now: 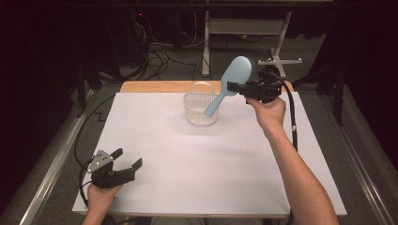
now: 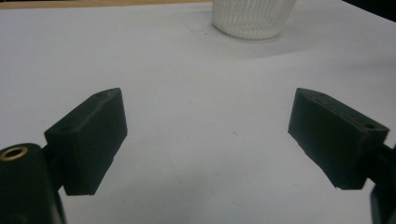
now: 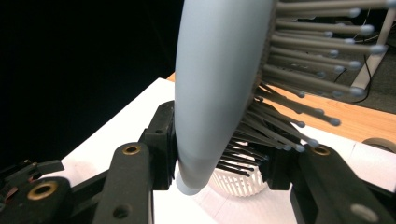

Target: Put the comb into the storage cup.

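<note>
A light blue hairbrush (image 1: 231, 80) hangs tilted in the air, handle pointing down toward a clear ribbed basket (image 1: 188, 104) at the back middle of the white table. My right gripper (image 1: 237, 88) is shut on the brush near where the head meets the handle. The right gripper view shows the brush's smooth back (image 3: 215, 84) against one jaw and its bristles against the other, with the basket (image 3: 236, 185) below. My left gripper (image 1: 129, 157) rests open near the table's front left corner. Its jaws (image 2: 208, 135) stand wide apart over bare table, and the basket (image 2: 252, 21) lies far ahead.
A white sheet (image 1: 187, 164) covers the table, with a strip of wood (image 1: 155, 86) showing at the back edge. Behind the table are cables on the floor (image 1: 159, 54) and a white desk frame (image 1: 244, 28). Metal rails run along both sides.
</note>
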`<state>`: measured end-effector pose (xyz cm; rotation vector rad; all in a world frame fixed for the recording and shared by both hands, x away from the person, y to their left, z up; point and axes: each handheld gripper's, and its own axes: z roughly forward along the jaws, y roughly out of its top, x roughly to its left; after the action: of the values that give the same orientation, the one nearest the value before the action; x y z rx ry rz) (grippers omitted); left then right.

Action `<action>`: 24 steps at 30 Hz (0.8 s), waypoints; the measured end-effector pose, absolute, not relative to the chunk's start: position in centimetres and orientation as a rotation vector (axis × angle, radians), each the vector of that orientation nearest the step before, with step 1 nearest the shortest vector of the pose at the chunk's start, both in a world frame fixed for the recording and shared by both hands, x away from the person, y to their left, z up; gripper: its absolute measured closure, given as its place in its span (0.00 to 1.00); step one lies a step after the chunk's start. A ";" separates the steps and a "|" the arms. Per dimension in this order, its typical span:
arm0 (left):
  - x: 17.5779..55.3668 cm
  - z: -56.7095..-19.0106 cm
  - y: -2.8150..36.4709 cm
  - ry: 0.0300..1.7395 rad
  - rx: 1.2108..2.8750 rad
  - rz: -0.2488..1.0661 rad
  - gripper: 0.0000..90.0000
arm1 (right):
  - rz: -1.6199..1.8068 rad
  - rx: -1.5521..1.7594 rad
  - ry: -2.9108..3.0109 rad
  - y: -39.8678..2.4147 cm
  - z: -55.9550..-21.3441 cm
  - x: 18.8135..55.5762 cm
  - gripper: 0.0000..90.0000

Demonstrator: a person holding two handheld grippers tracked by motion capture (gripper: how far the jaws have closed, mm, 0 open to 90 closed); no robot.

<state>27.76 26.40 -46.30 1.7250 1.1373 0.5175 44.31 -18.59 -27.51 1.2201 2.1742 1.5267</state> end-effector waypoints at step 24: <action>27.8 -46.3 26.4 1.138 1.719 0.516 0.12 | 1.473 1.258 2.153 -16.2 -27.5 47.6 0.62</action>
<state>27.76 26.43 -46.27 1.7193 1.1381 0.5164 47.63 -16.19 -27.50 1.2580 2.1530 1.4729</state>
